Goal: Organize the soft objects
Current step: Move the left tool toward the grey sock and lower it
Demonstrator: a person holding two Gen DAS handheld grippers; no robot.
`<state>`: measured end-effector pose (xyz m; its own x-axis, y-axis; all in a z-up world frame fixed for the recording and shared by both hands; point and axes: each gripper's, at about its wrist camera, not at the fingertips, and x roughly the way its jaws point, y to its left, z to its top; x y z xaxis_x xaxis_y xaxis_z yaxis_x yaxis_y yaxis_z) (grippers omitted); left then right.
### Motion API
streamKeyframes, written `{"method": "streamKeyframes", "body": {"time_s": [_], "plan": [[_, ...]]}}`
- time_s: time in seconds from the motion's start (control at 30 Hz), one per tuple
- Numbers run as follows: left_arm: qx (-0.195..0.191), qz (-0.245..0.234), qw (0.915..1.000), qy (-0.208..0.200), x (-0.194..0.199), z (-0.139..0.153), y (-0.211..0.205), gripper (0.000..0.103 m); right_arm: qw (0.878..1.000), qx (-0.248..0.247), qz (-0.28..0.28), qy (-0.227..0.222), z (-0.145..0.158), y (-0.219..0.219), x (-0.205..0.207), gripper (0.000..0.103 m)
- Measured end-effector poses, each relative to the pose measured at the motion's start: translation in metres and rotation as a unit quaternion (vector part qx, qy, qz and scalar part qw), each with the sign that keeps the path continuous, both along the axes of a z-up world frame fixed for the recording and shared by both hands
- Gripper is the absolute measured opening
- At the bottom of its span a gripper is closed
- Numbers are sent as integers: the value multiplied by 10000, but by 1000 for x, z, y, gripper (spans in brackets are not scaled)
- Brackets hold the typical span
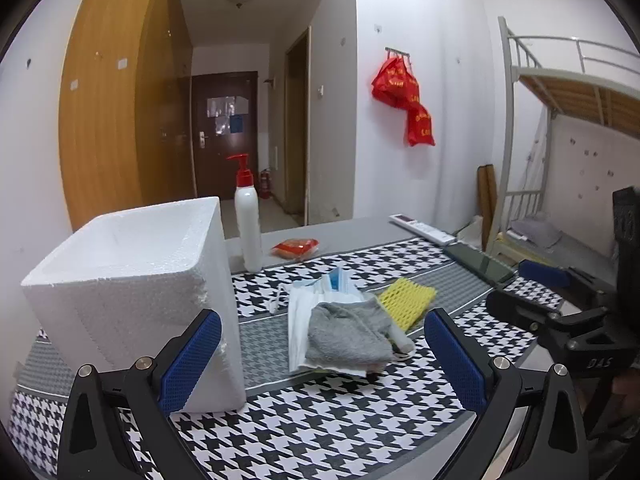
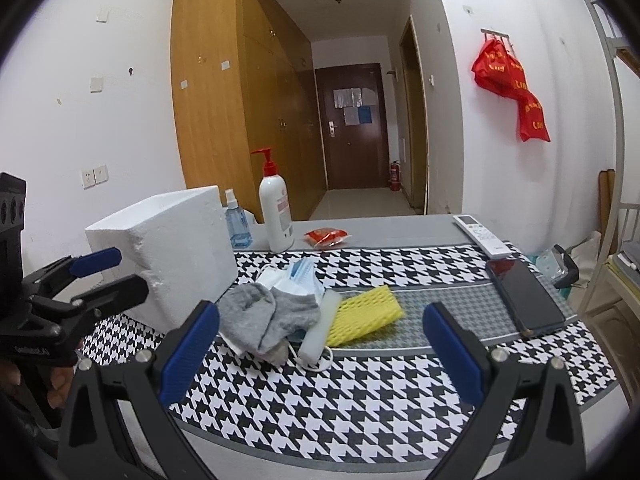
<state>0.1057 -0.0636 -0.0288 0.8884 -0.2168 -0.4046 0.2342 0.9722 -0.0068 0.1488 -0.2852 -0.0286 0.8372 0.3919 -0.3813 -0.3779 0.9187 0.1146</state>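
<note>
Left gripper (image 1: pixel 322 358) spread wide, empty. Right gripper (image 2: pixel 320 354) likewise. Grey socks (image 2: pixel 268 316), face masks (image 2: pixel 298 276), yellow foam net (image 2: pixel 366 314) piled on houndstooth mat (image 2: pixel 320 400), beside foam box (image 1: pixel 128 276).

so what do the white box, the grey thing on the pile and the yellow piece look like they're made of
White box: expanded foam, likely polystyrene; matte, beaded grain, crumbled corner edge.
Grey thing: a sock, seemingly knit fabric; soft, fuzzy, limp folds.
Yellow piece: probably foam netting; a flexible mesh with regular holes.
</note>
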Motion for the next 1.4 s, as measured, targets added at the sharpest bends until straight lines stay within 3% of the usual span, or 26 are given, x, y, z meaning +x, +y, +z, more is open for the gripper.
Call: {"method": "streamKeyframes", "body": {"time_s": [0.93, 1.2, 1.4], "plan": [[280, -68, 9950, 956, 51, -32, -27, 102, 9977, -203, -75, 649, -25, -10, 46, 103], [413, -86, 9917, 1212, 66, -44, -35, 88, 9965, -207, -68, 812, -32, -15, 58, 103], [397, -8, 9898, 1370, 77, -49, -35, 87, 9955, -259, -65, 911, -35, -13, 71, 103]]}}
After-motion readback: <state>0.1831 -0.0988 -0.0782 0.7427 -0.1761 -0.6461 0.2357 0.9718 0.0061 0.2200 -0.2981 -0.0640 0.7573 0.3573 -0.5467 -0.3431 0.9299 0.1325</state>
